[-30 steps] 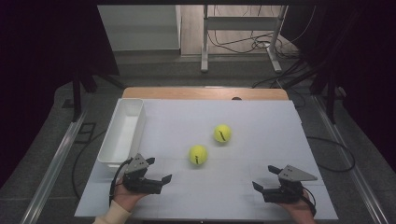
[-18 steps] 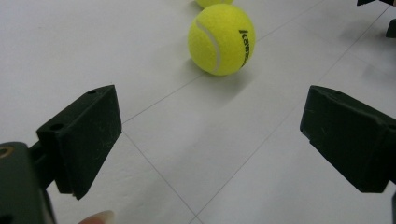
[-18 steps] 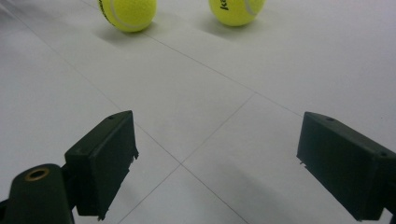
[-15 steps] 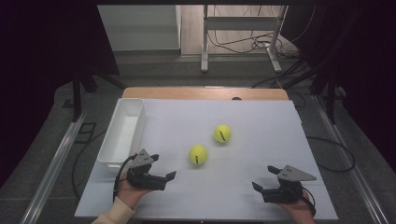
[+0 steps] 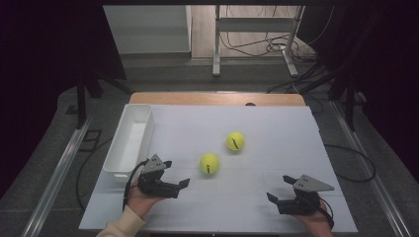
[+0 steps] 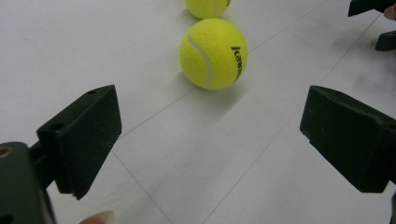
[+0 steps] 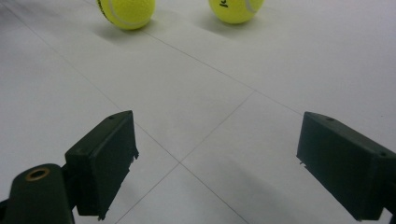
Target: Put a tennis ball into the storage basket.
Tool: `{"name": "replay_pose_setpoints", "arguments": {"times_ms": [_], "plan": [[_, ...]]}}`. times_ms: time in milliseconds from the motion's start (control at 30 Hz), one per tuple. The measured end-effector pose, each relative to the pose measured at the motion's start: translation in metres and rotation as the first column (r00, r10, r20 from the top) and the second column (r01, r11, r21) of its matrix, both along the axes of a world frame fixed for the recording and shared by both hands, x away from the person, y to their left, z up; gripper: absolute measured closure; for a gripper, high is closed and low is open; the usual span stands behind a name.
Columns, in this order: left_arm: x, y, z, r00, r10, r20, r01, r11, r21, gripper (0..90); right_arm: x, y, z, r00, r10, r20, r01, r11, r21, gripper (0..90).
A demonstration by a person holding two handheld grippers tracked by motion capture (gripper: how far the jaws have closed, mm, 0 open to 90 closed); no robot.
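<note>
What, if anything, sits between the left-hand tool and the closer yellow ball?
Nothing visible does. In the left gripper view, only bare white table surface lies between the open left gripper and the nearer fuzzy yellow tennis ball. The second yellow tennis ball lies beyond it.

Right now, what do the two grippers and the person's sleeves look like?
Both grippers are black with two blocky, flat-faced jaws. The left gripper and the right gripper each carry a grey three-cornered plate on top. A black cable loops from the left one. The left forearm wears a cream sleeve.
</note>
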State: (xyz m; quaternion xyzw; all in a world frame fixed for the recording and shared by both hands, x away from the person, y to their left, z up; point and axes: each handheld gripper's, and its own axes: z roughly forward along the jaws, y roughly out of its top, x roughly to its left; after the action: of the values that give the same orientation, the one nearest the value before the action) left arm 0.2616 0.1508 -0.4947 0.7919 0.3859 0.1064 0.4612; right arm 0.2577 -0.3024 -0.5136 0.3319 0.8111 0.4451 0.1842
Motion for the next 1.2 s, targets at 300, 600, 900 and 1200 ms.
{"name": "replay_pose_setpoints", "arguments": {"times_ms": [300,600,900,1200], "plan": [[0.005,-0.005,0.002,0.9999,-0.006,-0.014,0.006,1.0000,0.005,6.1,0.000,0.000,0.000,1.0000,-0.002,0.001,0.002,1.0000,-0.003,12.4],[0.012,-0.012,0.007,0.9997,-0.020,-0.013,0.020,0.9998,-0.003,6.2,0.001,0.000,0.000,1.0000,-0.005,-0.002,0.005,1.0000,-0.008,12.4],[0.021,-0.025,0.010,0.9988,-0.045,-0.021,0.045,0.9990,-0.003,6.4,0.001,-0.001,-0.001,1.0000,-0.004,-0.008,0.004,1.0000,0.002,12.4],[0.028,-0.035,0.010,0.9980,-0.058,-0.025,0.058,0.9983,-0.002,6.5,0.001,-0.001,-0.001,1.0000,-0.004,-0.006,0.004,1.0000,-0.001,12.4]]}}
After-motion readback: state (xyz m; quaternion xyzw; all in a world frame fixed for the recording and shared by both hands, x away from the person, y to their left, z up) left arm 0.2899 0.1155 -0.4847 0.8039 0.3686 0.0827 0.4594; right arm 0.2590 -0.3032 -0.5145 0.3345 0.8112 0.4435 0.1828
